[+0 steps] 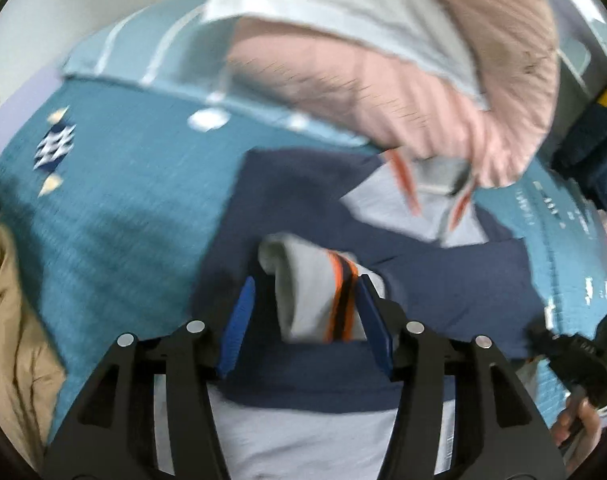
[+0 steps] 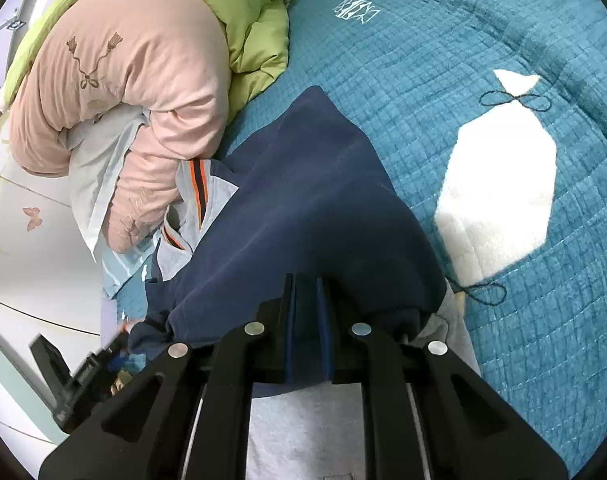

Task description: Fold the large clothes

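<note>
A navy and grey garment [image 1: 311,208] with orange and black stripes lies on the teal quilted bedspread [image 1: 135,216]. In the left wrist view its grey striped cuff [image 1: 307,292] sits between the blue pads of my left gripper [image 1: 306,280]. The right pad touches the stripes, and a dark gap shows beside the left pad [image 1: 239,320], so the jaws are open around the cuff. In the right wrist view my right gripper [image 2: 305,280] is shut on a fold of the garment's navy cloth [image 2: 303,184], with grey cloth below the fingers. The picture from the left wrist is blurred.
A rolled pink duvet [image 2: 135,92] and a green one [image 2: 247,20] lie against the garment's far side. A white patch [image 2: 499,184] is sewn on the bedspread. A tan cloth [image 1: 11,320] lies at the left edge. A hand [image 1: 579,420] holds the other gripper at the lower right.
</note>
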`<act>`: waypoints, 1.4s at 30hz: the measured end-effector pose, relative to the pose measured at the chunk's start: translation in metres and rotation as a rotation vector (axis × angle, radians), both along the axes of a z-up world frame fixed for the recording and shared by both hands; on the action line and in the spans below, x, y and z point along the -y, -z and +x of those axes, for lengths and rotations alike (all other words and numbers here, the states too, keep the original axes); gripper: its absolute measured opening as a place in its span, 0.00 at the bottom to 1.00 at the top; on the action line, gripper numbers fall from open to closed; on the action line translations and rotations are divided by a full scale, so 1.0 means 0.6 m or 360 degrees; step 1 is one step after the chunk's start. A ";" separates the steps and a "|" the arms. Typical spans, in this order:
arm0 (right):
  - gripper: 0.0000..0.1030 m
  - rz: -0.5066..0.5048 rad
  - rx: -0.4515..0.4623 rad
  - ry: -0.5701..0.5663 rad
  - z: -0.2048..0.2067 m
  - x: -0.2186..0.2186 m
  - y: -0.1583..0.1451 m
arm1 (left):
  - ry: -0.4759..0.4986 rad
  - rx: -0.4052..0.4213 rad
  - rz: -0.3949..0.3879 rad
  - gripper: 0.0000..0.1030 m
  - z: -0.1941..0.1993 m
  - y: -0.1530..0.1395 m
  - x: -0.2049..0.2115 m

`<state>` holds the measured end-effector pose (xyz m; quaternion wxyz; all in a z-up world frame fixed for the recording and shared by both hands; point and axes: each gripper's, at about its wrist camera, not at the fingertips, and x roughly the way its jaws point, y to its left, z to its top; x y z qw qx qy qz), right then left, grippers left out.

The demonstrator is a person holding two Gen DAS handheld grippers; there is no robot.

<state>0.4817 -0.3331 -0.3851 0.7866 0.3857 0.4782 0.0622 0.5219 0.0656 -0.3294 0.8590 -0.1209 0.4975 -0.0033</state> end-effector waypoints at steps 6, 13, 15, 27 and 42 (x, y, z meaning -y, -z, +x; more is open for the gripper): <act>0.25 -0.0054 0.0001 -0.0028 -0.001 -0.012 -0.014 | -0.0061 -0.0073 -0.0129 0.55 -0.011 0.008 -0.051; 0.32 -0.0091 0.0012 -0.0031 0.006 -0.021 -0.017 | 0.0068 -0.0166 -0.0152 0.69 0.005 0.035 -0.023; 0.32 -0.0094 0.0014 -0.0032 0.007 -0.020 -0.017 | 0.0090 -0.0201 -0.0109 0.67 0.012 0.046 -0.011; 0.32 -0.0123 0.0021 -0.0040 0.010 -0.019 -0.018 | 0.0112 0.0113 -0.0071 0.00 0.008 -0.025 -0.042; 0.50 -0.0379 0.0203 -0.0049 0.047 0.013 -0.105 | 0.0175 -0.0061 -0.0054 0.25 0.096 0.012 -0.059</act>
